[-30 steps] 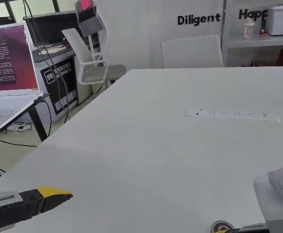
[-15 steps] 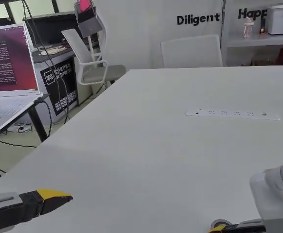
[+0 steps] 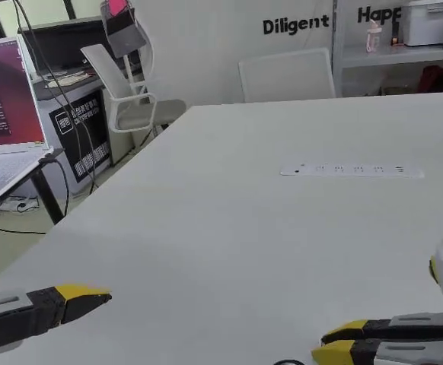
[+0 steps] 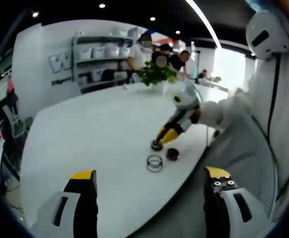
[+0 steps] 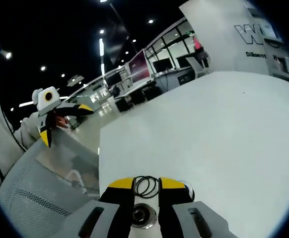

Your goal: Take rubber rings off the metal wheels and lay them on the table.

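Observation:
In the right gripper view my right gripper [image 5: 147, 184] has its yellow-tipped jaws close around a small metal wheel [image 5: 143, 215]. Thin black rubber rings [image 5: 147, 186] lie on the white table just past the tips. The left gripper view shows the same rings [image 4: 154, 162] flat on the table, the wheel [image 4: 157, 145] at the right gripper [image 4: 165, 137], and a dark round piece [image 4: 173, 154] beside them. My left gripper [image 4: 149, 173] is open, jaws wide apart, well back from these. In the head view it [image 3: 84, 296] is low on the left and the right gripper [image 3: 339, 341] low on the right.
The white table [image 3: 244, 228] stretches far ahead, with a power strip [image 3: 352, 170] lying across its right side. To the left of the table stand a laptop [image 3: 1, 99] and a white chair [image 3: 126, 91]. People and a plant [image 4: 157, 74] are at the far end.
The head camera has shifted. My right gripper has come further into the head view from the lower right, and the wheel seen beside it earlier is now out of that view. The left gripper holds its place.

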`<action>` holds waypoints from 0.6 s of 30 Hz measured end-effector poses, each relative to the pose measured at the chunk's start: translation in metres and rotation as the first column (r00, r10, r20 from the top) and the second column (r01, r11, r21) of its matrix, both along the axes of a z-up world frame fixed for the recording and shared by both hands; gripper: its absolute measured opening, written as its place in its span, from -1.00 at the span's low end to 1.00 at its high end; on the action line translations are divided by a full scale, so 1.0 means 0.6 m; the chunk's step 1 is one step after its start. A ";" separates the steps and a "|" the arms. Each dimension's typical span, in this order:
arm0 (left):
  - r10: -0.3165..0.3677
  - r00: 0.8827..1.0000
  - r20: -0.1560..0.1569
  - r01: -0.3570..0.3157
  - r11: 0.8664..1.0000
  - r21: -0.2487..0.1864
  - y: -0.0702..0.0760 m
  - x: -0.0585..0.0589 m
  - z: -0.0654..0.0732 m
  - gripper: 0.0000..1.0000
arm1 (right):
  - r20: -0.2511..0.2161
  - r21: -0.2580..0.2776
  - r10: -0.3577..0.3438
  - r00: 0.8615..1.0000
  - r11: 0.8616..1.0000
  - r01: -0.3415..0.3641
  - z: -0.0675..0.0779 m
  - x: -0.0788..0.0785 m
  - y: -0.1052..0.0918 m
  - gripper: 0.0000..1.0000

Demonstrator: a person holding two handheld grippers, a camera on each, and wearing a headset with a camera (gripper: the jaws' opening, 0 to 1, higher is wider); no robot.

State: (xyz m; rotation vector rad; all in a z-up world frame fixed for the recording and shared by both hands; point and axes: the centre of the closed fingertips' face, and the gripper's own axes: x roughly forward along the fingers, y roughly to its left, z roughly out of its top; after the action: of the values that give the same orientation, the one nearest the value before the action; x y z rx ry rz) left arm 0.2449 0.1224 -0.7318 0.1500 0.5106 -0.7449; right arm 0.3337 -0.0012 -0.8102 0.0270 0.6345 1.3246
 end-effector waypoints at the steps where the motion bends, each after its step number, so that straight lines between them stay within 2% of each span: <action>1: -0.010 1.000 0.002 0.010 1.000 0.008 -0.002 0.002 0.001 0.80 | 0.012 0.004 -0.001 1.000 1.000 0.001 0.002 0.002 -0.003 -0.62; 4: -0.023 1.000 0.007 0.023 1.000 0.010 -0.009 0.010 0.004 0.79 | 0.047 0.001 -0.006 0.999 1.000 0.006 0.002 0.005 -0.016 -0.54; 6: -0.023 1.000 -0.004 0.023 1.000 0.013 -0.011 0.017 0.003 0.78 | 0.047 -0.005 -0.032 0.998 0.999 0.032 -0.002 0.014 -0.026 -0.52; 11: -0.058 0.998 0.004 0.057 0.998 0.037 -0.023 0.031 0.004 0.75 | 0.080 -0.026 -0.061 0.995 0.998 0.063 -0.009 0.019 -0.043 -0.51; 15: -0.093 0.995 0.022 0.092 0.994 0.051 -0.037 0.045 0.012 0.73 | 0.080 -0.032 -0.077 0.994 0.996 0.080 -0.013 0.023 -0.053 -0.51; 18: -0.135 0.989 0.058 0.132 0.989 0.061 -0.056 0.060 0.019 0.66 | 0.077 -0.044 -0.091 0.993 0.995 0.095 -0.020 0.027 -0.060 -0.51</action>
State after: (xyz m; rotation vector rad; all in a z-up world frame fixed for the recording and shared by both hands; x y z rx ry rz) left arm 0.2812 0.0885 -0.7203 0.2614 0.4664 -0.8545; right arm 0.3497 -0.0370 -0.8223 -0.0313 0.5941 1.2149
